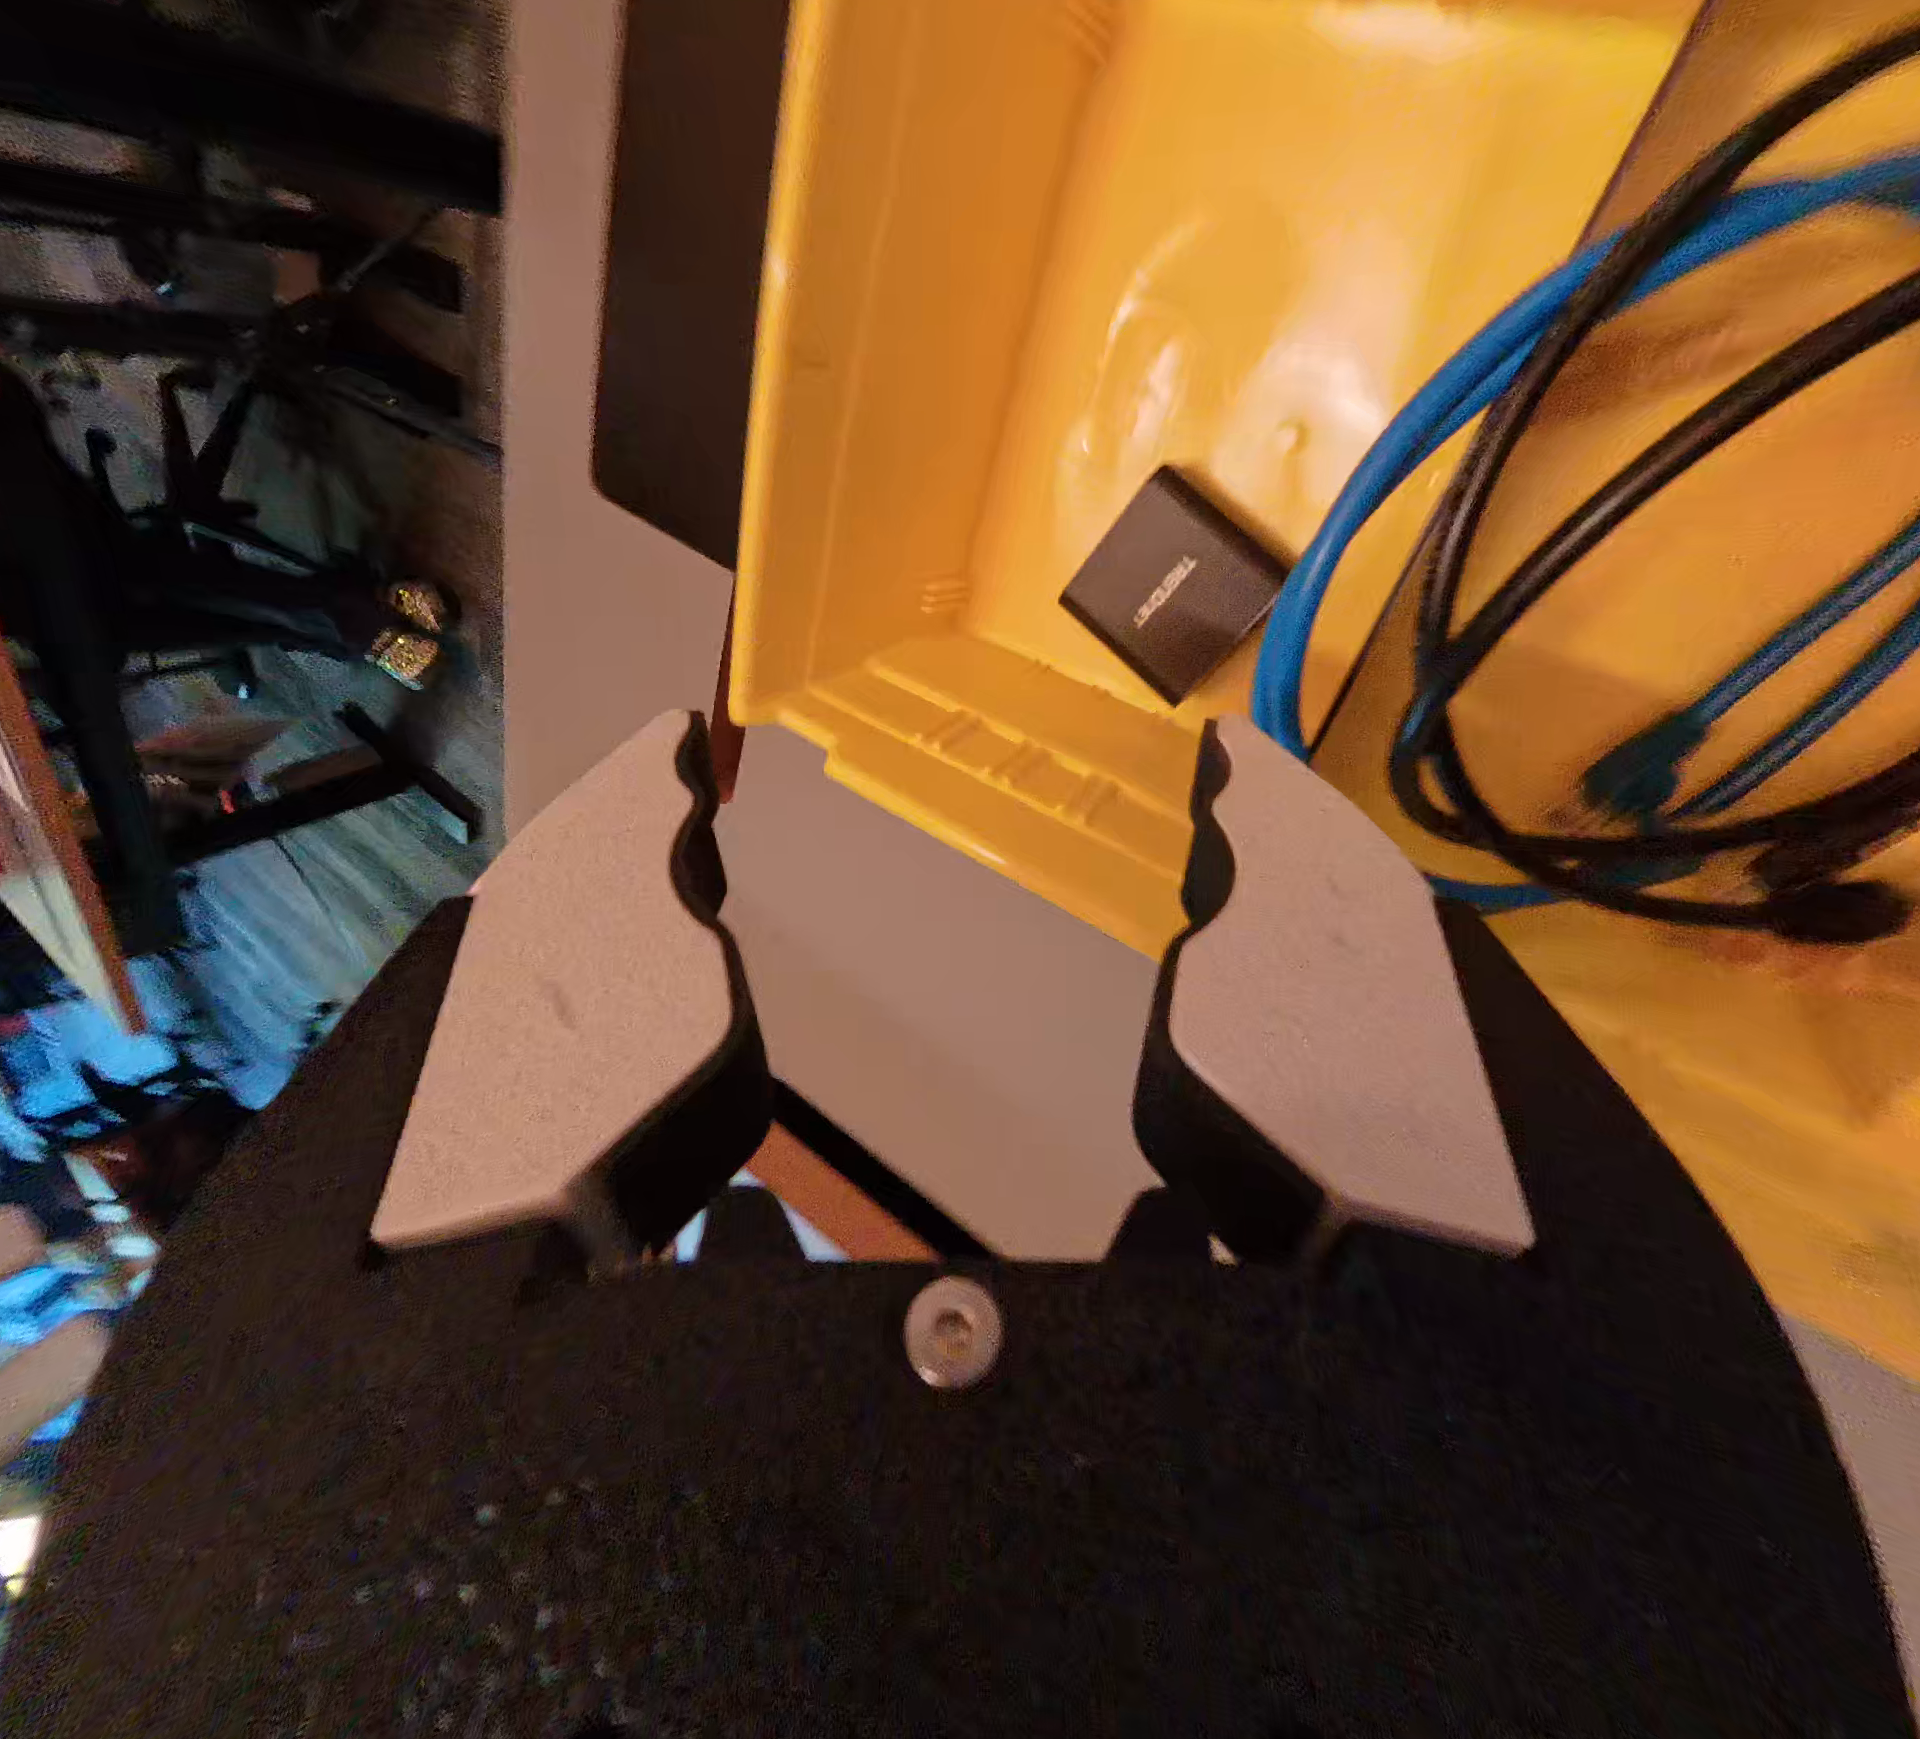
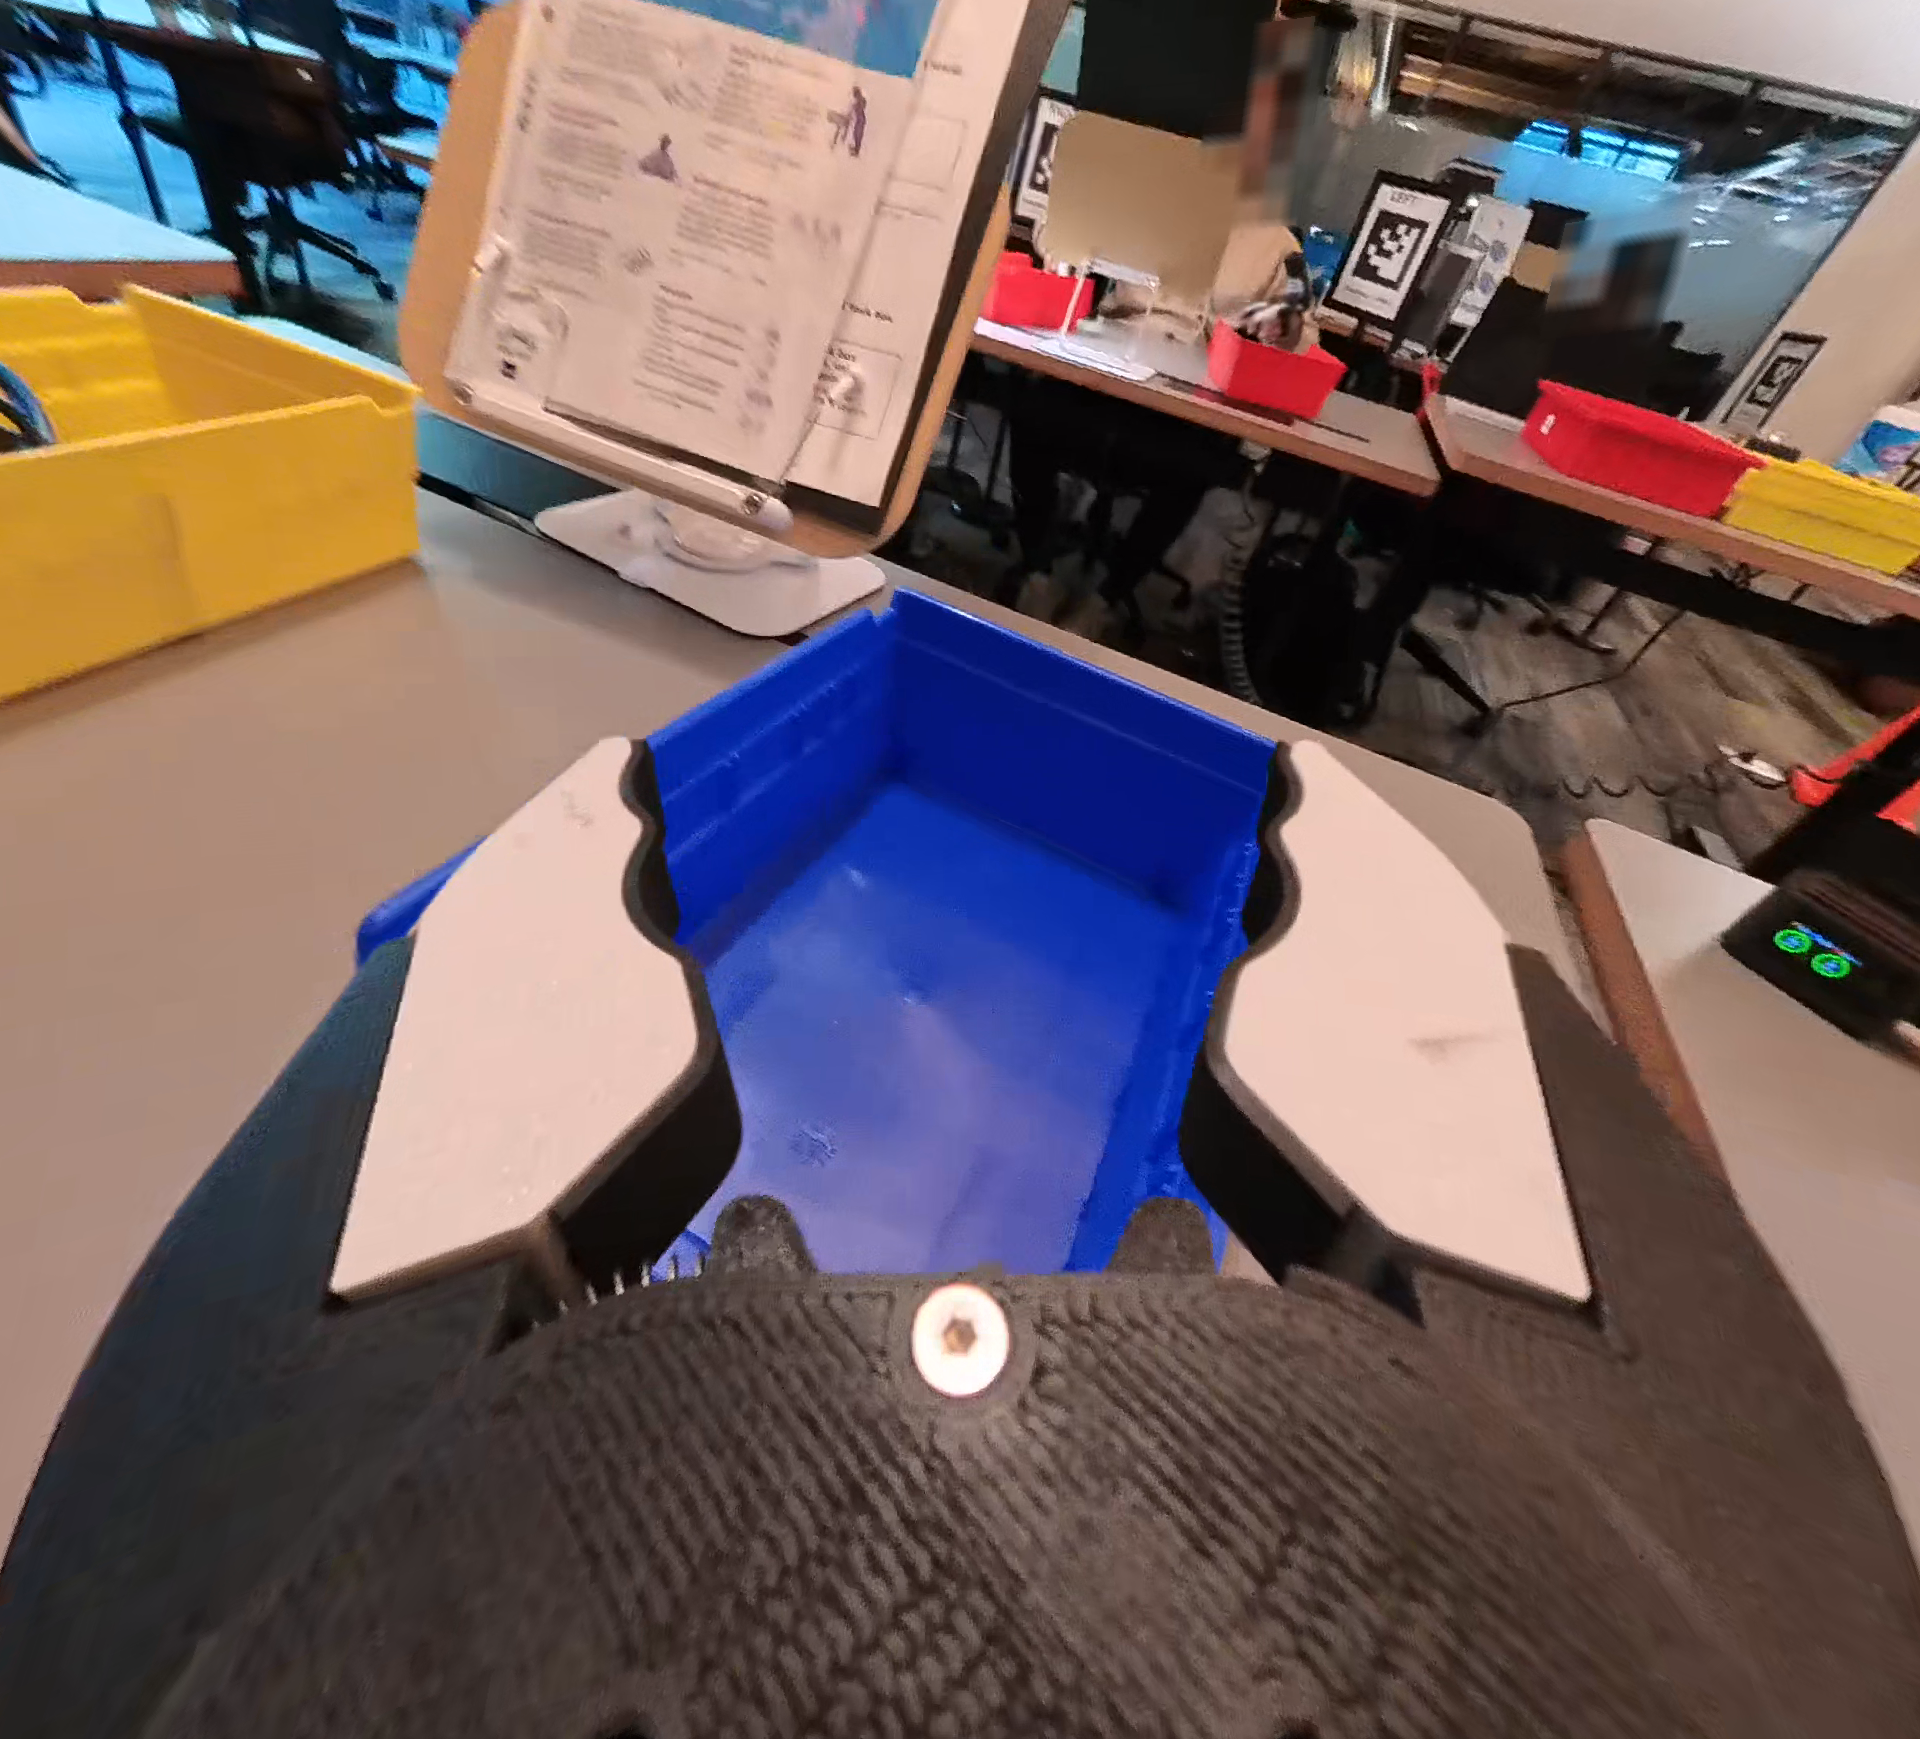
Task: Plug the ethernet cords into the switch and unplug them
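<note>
Left gripper (image 1: 951, 754): I see jaws apart, empty.
Right gripper (image 2: 961, 785): apart, over glossy blue plastic bin (image 2: 935, 1014).
Small black boxy switch (image 1: 1172, 585): inside ribbed yellow plastic bin (image 1: 914, 235).
Blue and black cords (image 1: 1558, 567): coiled beside it.

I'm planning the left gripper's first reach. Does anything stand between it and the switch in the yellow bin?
Only the yellow bin: its near wall lies between the open left gripper and the black switch on the bin floor. The coiled blue and black cords lie to the right, beside the switch.
</note>
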{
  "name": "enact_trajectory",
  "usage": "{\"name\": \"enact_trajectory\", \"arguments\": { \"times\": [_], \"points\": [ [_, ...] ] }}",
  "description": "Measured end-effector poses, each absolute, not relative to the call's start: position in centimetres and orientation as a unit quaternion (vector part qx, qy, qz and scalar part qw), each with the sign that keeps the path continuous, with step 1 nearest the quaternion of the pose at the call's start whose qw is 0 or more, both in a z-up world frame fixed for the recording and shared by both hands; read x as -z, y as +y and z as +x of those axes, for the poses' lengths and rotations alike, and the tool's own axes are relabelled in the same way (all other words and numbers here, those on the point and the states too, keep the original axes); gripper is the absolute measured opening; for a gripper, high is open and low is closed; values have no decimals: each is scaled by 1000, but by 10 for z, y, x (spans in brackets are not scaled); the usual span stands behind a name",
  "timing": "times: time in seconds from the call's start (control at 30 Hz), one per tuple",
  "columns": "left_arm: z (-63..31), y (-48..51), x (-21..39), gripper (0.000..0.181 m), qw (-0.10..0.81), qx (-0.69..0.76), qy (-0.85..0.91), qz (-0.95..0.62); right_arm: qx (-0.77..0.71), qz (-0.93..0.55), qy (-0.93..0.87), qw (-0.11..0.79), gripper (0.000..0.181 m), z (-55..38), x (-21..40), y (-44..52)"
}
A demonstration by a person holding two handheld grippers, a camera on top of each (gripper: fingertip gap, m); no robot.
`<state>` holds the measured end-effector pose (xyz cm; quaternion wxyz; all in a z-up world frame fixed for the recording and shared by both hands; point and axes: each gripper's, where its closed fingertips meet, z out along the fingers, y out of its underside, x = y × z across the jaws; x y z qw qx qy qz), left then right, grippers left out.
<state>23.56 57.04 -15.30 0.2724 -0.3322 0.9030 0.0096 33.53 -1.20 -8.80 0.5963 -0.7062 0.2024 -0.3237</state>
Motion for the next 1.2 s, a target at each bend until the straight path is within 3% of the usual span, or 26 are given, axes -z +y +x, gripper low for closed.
{"name": "enact_trajectory", "arguments": {
  "times": [0.03,0.17,0.3,0.63,0.73,0.8,1.03,1.2],
  "points": [
    [241,574,164,88,251,-39,917,-306,321,-701,208,602,106,337,87,-14],
    [255,592,211,97,178,-147,943,-239,310,-684,224,622,99,341,86,-22],
    [251,594,241,86,99,-185,955,-212,316,-674,232,626,96,344,85,-28],
    [229,568,261,60,-62,-117,780,-612,307,-682,234,621,98,349,95,-25],
    [233,562,271,58,-69,-103,733,-669,299,-679,235,628,97,350,97,-24],
    [233,555,278,73,-81,-94,717,-686,296,-679,239,628,97,351,98,-26],
    [236,568,288,60,-31,-123,749,-650,286,-675,226,641,96,342,89,-21],
    [260,575,261,58,95,-98,796,-589,263,-670,202,665,93,326,78,-2]
  ]
}}
